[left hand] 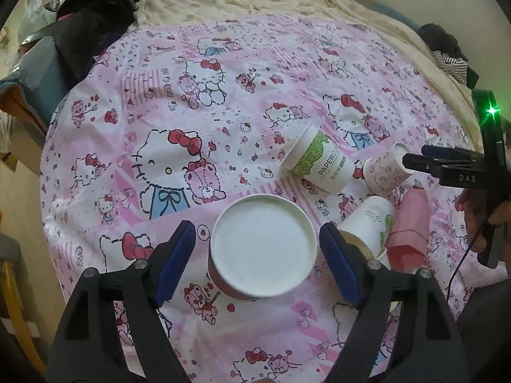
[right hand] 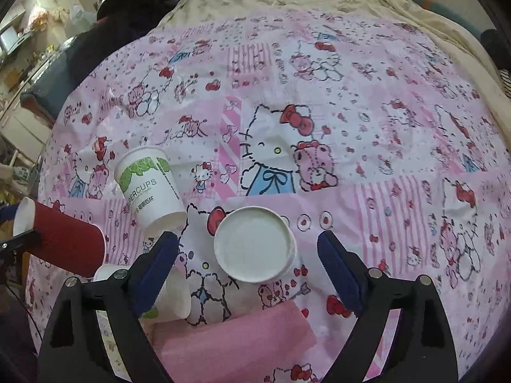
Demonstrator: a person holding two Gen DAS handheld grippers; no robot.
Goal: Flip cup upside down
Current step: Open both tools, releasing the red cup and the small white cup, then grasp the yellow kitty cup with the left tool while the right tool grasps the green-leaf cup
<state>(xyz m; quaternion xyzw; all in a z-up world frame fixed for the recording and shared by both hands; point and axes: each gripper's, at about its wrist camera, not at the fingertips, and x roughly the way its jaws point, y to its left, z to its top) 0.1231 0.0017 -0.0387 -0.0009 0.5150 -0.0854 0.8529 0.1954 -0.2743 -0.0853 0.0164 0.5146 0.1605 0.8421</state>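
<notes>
A red cup stands on a cartoon-print cloth, flat white base facing up, long axis vertical (apparently already inverted). The left gripper flanks it, jaws apart, touching nothing. Right of the cup, the right gripper hangs open over a patterned cup. Light, crushable paper; hold the sidewall gently.

Cup between left tool fingers

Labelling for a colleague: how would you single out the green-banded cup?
On the pink cartoon-print cloth, find the cluster of cups. The green-banded cup lies on its side at its far edge; it alone shows large dark lettering beside a green leaf band.
</notes>
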